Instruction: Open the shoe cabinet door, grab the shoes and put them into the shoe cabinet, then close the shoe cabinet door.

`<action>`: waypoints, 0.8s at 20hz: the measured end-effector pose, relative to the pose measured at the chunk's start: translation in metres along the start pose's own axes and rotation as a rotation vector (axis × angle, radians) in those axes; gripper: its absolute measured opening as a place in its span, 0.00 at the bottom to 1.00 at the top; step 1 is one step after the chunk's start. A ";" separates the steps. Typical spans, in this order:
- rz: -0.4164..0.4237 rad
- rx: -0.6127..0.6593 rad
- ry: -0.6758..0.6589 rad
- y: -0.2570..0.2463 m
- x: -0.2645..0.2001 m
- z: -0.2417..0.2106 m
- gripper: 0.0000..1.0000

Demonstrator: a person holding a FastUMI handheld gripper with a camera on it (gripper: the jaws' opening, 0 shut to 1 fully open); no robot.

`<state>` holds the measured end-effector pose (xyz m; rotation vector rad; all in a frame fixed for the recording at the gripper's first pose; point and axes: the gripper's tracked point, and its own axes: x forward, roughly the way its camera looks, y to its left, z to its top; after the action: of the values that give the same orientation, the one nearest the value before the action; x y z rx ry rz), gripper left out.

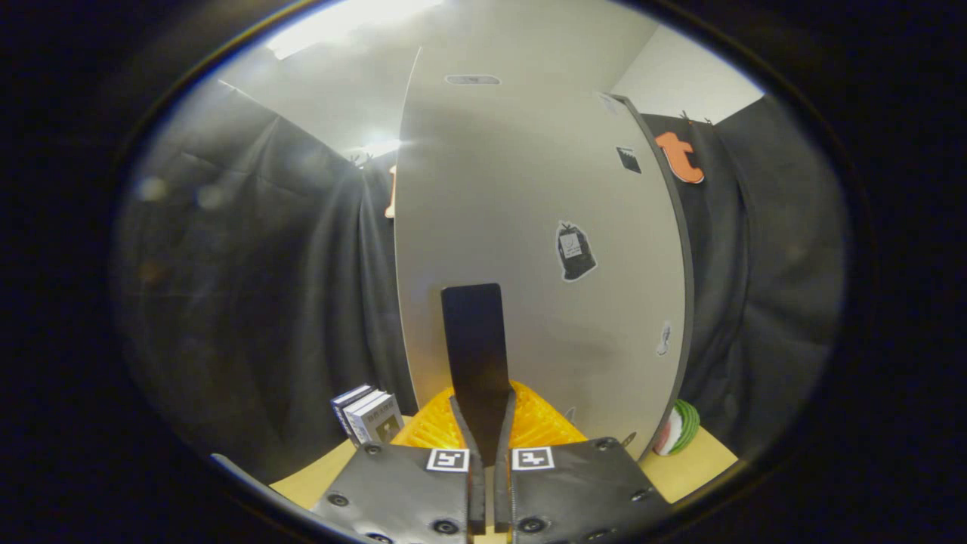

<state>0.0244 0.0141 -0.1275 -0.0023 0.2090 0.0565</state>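
Smooth grey door (529, 227), hand-held gripper (483, 423) pinching handle (474, 355)

Your gripper (483, 423) clamps the cabinet door's dark handle (474, 355).
Both fingers press on the handle's lower end against the grey door (529, 227); small boxes (369, 415) stand nearby on the table (691, 468).

Cabinet door straight ahead of the gripper, handle between the fingers

The shoe cabinet door (529, 227) stands upright on the table (687, 472). Its handle (476, 363) lies on the door's front, its lower end between the gripper (483, 446) fingers. A ribbed tray (536, 423) lies before the door. Small boxes (368, 415) stand left of the door; a striped round object (680, 428) sits right of it.
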 end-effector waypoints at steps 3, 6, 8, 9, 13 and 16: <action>-0.005 0.006 -0.003 -0.005 -0.010 0.002 0.06; -0.007 0.013 -0.002 -0.011 -0.016 0.001 0.06; -0.014 0.016 -0.003 -0.017 -0.023 0.003 0.06; -0.020 0.015 -0.003 -0.019 -0.026 0.003 0.06; -0.038 0.011 -0.007 -0.027 -0.041 0.005 0.06; -0.051 0.007 -0.010 -0.032 -0.047 0.006 0.06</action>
<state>-0.0182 -0.0209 -0.1124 -0.0001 0.1989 0.0044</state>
